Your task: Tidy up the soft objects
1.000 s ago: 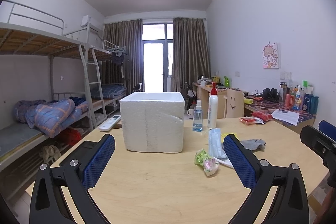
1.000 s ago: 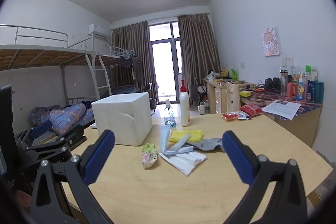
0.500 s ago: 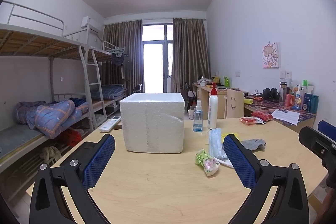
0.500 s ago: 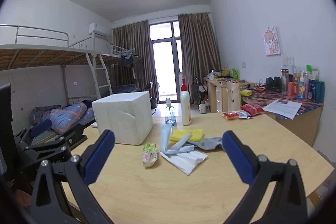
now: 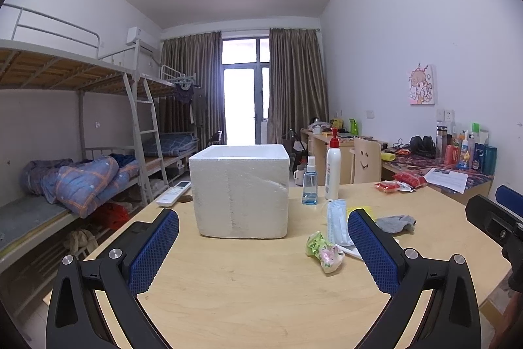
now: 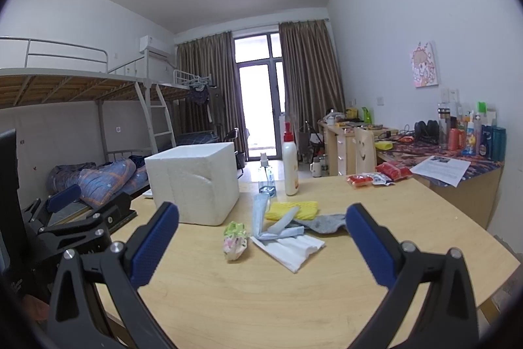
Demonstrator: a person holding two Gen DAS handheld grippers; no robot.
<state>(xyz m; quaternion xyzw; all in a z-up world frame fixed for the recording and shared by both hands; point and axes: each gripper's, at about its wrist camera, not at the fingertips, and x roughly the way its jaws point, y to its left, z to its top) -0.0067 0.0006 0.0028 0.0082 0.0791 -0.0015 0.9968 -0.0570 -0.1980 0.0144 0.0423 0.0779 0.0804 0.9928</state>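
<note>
Currently your left gripper (image 5: 263, 246) and right gripper (image 6: 261, 242) both hang wide apart, holding nothing, above the table (image 6: 408, 218). Soft pile, grey sock (image 6: 323, 223), yellow cloth (image 6: 300, 207), white tissue (image 6: 291, 249), lies right of the foam box (image 6: 193, 182).

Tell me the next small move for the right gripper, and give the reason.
Probably ease the right gripper forward and down onto the crumpled green and pink bag. Its jaws stand wide open and empty above the wooden table, the bag is the nearest soft item, lying apart from the folded white cloth, and the white foam box stands just behind it.
</note>
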